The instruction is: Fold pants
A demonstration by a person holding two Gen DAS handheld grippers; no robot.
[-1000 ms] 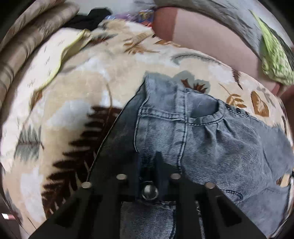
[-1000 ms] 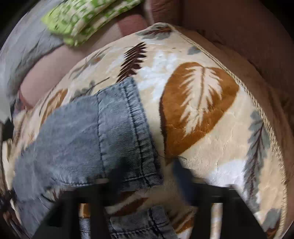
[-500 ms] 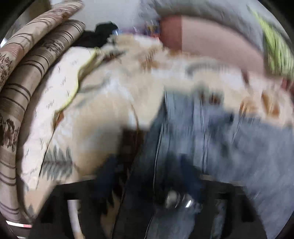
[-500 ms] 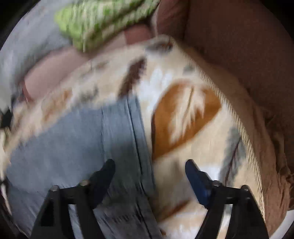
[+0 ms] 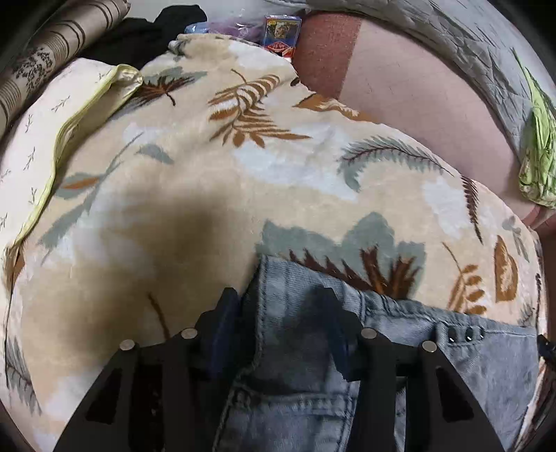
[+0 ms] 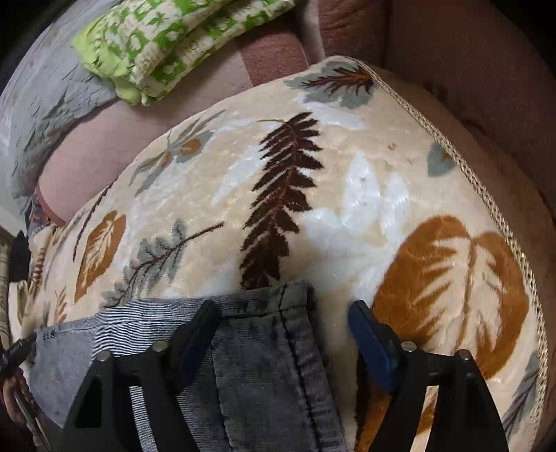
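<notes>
Grey-blue denim pants lie on a cream blanket with a leaf print. In the left wrist view the waistband end (image 5: 299,295) lies between the open fingers of my left gripper (image 5: 278,313). In the right wrist view the leg hem (image 6: 264,313) lies between the open fingers of my right gripper (image 6: 283,316). Neither gripper holds the cloth. The middle of the pants is hidden below both views.
The blanket (image 5: 208,174) (image 6: 347,194) covers a sofa. A cream pillow (image 5: 52,139) lies at the left. A green patterned cloth (image 6: 166,41) (image 5: 537,156) lies on a grey cover at the back. A small box (image 5: 279,33) and dark clothes sit at the far edge.
Both grippers opened and pulled back toward the near edge of the pants. The left one let go of the waistband by the button.
</notes>
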